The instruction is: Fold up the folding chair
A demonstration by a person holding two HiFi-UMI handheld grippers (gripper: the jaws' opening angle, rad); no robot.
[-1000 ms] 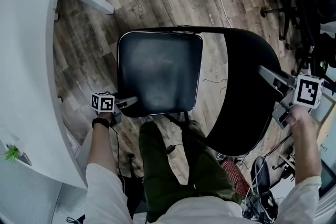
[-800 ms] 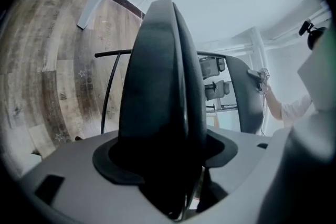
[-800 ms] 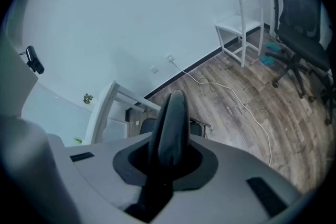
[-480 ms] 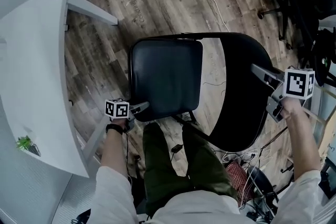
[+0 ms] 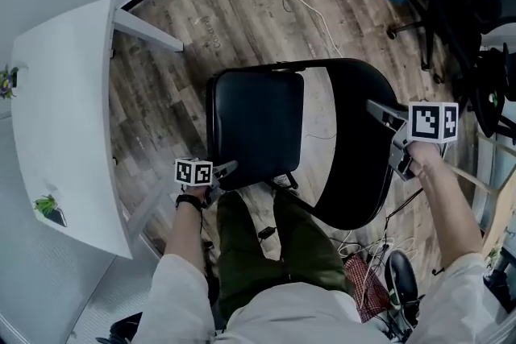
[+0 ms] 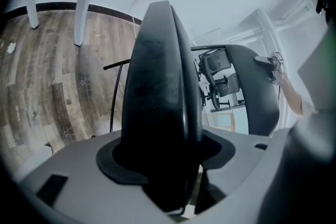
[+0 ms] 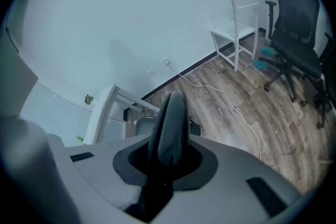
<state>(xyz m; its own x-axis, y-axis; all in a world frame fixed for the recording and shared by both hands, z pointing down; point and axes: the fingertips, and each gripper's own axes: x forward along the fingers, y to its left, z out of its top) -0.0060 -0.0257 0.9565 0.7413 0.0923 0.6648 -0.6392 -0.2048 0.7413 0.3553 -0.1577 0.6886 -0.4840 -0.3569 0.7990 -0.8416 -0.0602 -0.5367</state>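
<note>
Black padded chair seat point(image 5: 256, 121) has tilted up since earlier; left gripper point(image 5: 228, 167), fingers just closing, clamps its front edge; right gripper point(image 5: 379, 110) fingers clamp the black curved backrest point(image 5: 355, 141).

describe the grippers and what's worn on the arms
The left gripper and right gripper are grey with long jaws, each carrying a white cube with black square markers. Both arms wear light long sleeves; a black wristband sits on the left wrist.

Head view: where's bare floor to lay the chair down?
Bare wood floor between the white table and the white cable, beyond the folding chair. Crowded on the right: office chair, wires by the feet.
</note>
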